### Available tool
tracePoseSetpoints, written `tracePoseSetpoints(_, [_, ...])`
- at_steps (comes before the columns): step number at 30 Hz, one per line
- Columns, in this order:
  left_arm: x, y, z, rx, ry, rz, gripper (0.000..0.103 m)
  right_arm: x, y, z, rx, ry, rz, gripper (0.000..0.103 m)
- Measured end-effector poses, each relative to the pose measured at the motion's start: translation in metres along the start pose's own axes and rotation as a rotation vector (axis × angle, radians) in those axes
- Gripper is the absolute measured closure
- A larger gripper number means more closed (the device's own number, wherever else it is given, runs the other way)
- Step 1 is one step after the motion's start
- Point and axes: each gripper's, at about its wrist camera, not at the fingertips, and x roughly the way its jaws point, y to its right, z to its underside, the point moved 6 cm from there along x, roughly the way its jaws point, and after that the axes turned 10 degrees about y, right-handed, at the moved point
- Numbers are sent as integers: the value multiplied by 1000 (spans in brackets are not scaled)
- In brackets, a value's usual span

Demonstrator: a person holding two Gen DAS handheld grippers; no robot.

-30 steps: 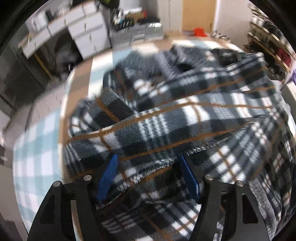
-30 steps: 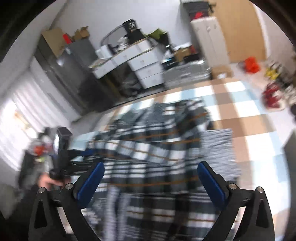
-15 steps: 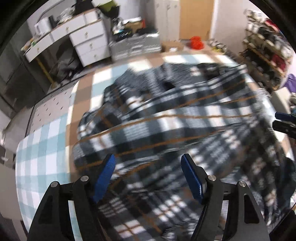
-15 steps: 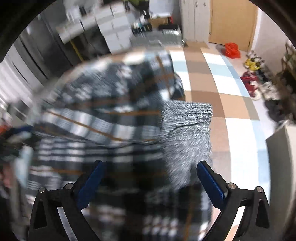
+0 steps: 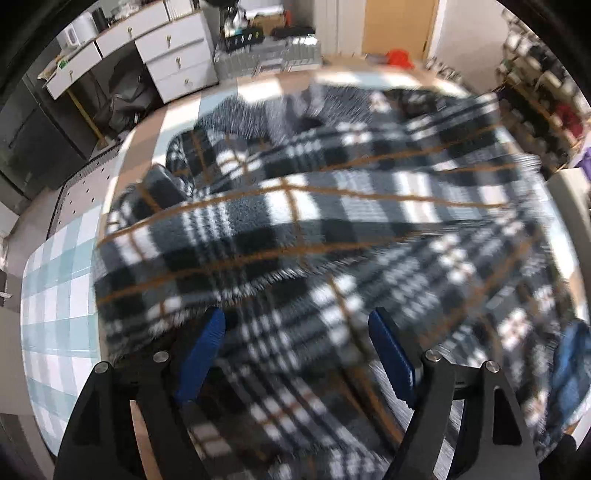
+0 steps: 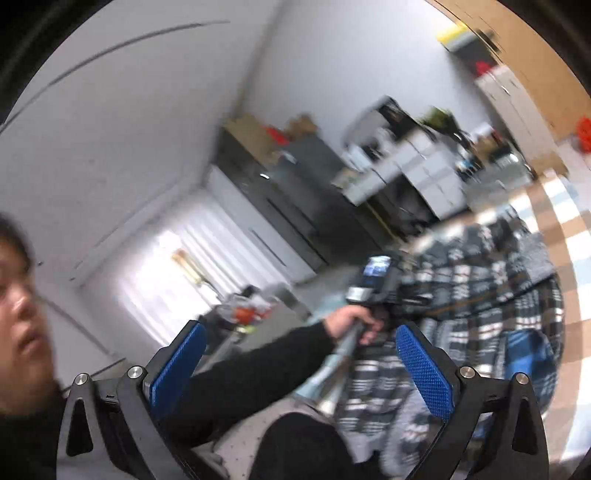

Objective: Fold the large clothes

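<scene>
Both hand-held grippers gape empty, left hand-held gripper (image 5: 295, 354) just opening above the black-and-white plaid fleece garment (image 5: 314, 221), right hand-held gripper (image 6: 299, 365) aimed away, so the loose fold may slump.

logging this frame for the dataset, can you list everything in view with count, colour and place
plaid garment: one, black, white and grey with tan lines, spread and bunched on the checked surface
checked surface: one, pale blue, white and tan squares, under the garment
drawer desk: one, white, against the far wall
grey crates: a row, beside the desk
door: one, tan wood, far end
red object: one, on the floor by the door
shoe racks: dark, at the right edge of the left wrist view
left gripper: black with blue pads, jaws open, just been widening, over the garment
right gripper: jaws open, empty, raised
left hand: one, black sleeve, on the left gripper's handle
</scene>
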Motion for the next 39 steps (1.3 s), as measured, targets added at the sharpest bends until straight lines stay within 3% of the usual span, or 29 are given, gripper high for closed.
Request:
tracePoseSetpoints(3, [-37,6,13,-41,62,34,25,-7,-22,15,-189,61,108,0])
tracePoseSetpoints(6, [-77,13,31,-102,119,58,25,10,-16,41,-331,38,243,0])
tracePoseSetpoints(8, [-106,15,47,-137,167,63,25,22,-1,58,-357,-1,277,0])
tracePoseSetpoints(11, [-138,18,66,-161,246,61,25,49,38,76,-389,-62,417,0])
tracePoseSetpoints(14, [-156,25,92,-158,289,17,22,67,78,82,-359,-89,500,0])
tracePoseSetpoints(22, [-147,14,136,-272,262,0,22,80,156,81,-86,-164,619,0])
tracePoseSetpoints(26, [-96,20,164,-279,150,-11,22,87,168,102,-117,-221,633,0])
tracePoseSetpoints(30, [-58,29,182,-266,47,18,22,89,201,136,-168,-431,785,0])
tracePoseSetpoints(33, [-56,31,179,-224,74,-3,21,70,231,153,-131,-544,907,0])
tracePoseSetpoints(39, [-54,26,179,-217,52,17,21,36,241,139,-52,-472,934,0])
